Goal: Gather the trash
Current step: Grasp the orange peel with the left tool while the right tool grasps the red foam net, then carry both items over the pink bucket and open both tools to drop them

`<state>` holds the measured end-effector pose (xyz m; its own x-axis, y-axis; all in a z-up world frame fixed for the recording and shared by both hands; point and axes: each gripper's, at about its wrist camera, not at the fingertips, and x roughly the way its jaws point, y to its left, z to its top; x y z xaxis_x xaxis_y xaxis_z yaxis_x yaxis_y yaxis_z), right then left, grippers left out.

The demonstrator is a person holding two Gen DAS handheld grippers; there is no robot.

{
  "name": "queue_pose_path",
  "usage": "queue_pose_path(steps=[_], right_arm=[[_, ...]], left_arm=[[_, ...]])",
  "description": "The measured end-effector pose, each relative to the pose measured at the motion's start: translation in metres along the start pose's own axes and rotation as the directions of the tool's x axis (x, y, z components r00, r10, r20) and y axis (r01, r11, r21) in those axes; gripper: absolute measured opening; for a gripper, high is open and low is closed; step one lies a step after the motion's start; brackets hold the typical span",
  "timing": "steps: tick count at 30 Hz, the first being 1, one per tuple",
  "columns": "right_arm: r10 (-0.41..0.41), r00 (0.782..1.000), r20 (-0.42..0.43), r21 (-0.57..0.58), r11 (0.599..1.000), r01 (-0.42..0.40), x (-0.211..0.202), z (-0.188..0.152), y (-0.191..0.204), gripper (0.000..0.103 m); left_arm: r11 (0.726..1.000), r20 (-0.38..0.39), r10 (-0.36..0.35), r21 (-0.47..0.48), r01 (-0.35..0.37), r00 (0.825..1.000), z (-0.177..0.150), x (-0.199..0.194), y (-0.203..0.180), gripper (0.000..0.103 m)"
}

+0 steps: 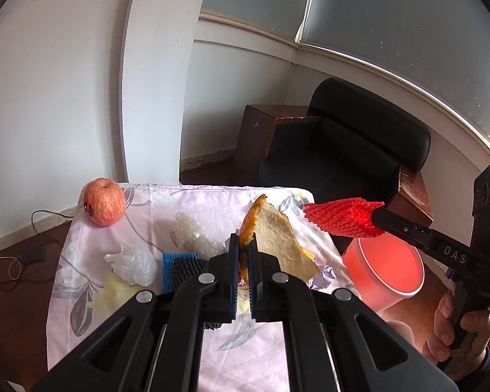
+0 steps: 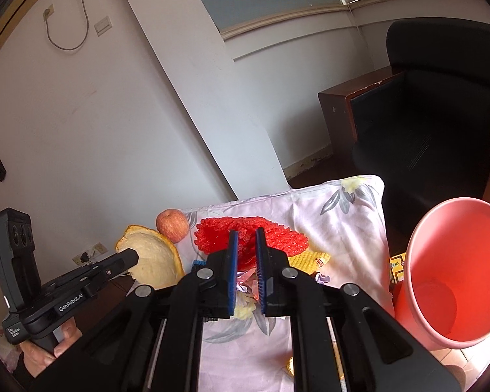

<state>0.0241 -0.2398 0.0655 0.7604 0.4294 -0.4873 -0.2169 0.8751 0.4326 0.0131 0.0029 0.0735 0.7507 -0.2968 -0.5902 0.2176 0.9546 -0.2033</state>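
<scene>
My left gripper (image 1: 243, 245) is shut on a large piece of orange peel (image 1: 277, 238) and holds it above the cloth-covered table (image 1: 153, 202). The right wrist view shows the same peel (image 2: 153, 258) at the left gripper's tip (image 2: 130, 256). My right gripper (image 2: 246, 238) is shut on a red foam fruit net (image 2: 277, 235), also lifted off the table. In the left wrist view the net (image 1: 339, 219) hangs just above the rim of a pink bin (image 1: 385, 271). The bin (image 2: 454, 274) stands beside the table's right edge, open and looking empty.
On the table lie an apple (image 1: 104, 201), two clear plastic wraps (image 1: 132, 263), a blue and black foam net (image 1: 183, 268), a foil wrapper (image 1: 323, 276) and a yellow foam net (image 2: 310, 256). A black armchair (image 1: 343, 150) stands behind. A hand (image 1: 457, 326) grips the right handle.
</scene>
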Motion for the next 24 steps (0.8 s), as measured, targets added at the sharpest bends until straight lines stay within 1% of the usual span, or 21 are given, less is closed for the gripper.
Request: queue_pose_path(steps=[4, 10, 13, 17, 24], right_arm=[[0.008, 1.0, 0.022, -0.007, 1.0, -0.008, -0.01, 0.005, 0.001, 0.011], [-0.022, 0.998, 0.063, -0.009, 1.0, 0.023, -0.029, 0.01, -0.012, 0.011], [-0.047, 0.996, 0.079, 0.015, 0.999, 0.046, -0.037, 0.012, -0.029, 0.011], [-0.101, 0.991, 0.091, 0.052, 0.994, 0.096, -0.048, 0.011, -0.057, 0.011], [-0.199, 0.977, 0.08, 0.141, 0.972, 0.186, -0.065, 0.001, -0.116, 0.011]], left_arm=[[1.0, 0.007, -0.005, -0.006, 0.005, 1.0, 0.009, -0.005, -0.004, 0.004], [0.999, -0.003, -0.026, 0.023, 0.026, 1.0, 0.016, 0.002, -0.025, 0.004], [0.998, -0.013, -0.043, 0.047, 0.044, 0.999, 0.019, 0.011, -0.043, 0.004], [0.993, -0.033, -0.078, 0.083, 0.08, 0.996, 0.022, 0.026, -0.073, 0.004], [0.978, -0.092, -0.143, 0.141, 0.155, 0.985, 0.02, 0.066, -0.134, 0.004]])
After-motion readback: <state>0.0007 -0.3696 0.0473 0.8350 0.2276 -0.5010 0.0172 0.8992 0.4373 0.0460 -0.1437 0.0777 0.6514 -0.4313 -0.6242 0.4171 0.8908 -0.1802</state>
